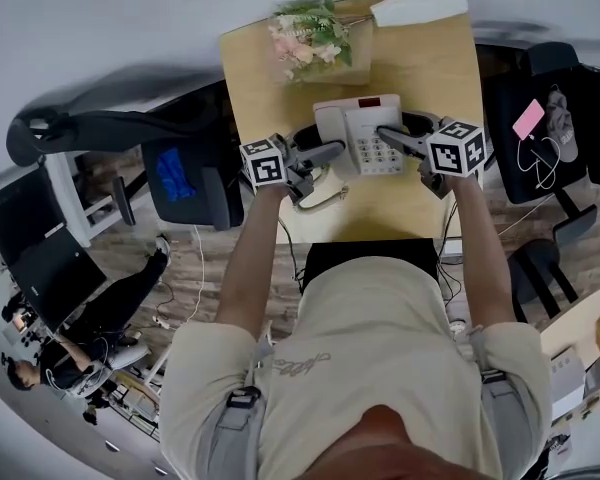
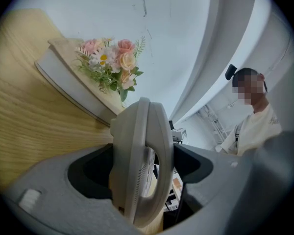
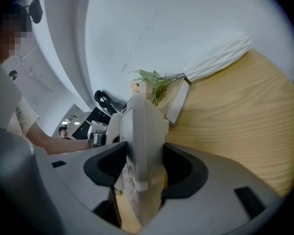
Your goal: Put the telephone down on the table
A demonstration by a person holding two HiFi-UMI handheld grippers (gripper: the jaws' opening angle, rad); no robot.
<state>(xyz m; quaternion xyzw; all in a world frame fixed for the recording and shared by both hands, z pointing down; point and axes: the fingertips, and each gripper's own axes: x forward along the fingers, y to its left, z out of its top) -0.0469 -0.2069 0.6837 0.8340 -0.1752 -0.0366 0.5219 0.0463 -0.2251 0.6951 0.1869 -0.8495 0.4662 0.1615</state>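
Note:
A white telephone base (image 1: 352, 128) with a keypad and a red display sits mid-table on the wooden table (image 1: 420, 63). My right gripper (image 1: 388, 136) reaches in from the right and is shut on the base's edge; the right gripper view shows the base (image 3: 139, 126) edge-on, clamped between both jaws (image 3: 142, 168). From the left, my left gripper (image 1: 325, 156) is shut on the white handset (image 1: 327, 190) beside the base, near the table's front edge. In the left gripper view the curved handset (image 2: 139, 131) stands upright between the jaws (image 2: 143, 173).
A bunch of pink flowers (image 1: 308, 36) lies on a flat book (image 1: 358, 60) at the table's back, with a white bundle (image 1: 418, 6) beside it. Black chairs stand left (image 1: 190, 178) and right (image 1: 545, 118) of the table. A person (image 1: 100, 318) sits lower left.

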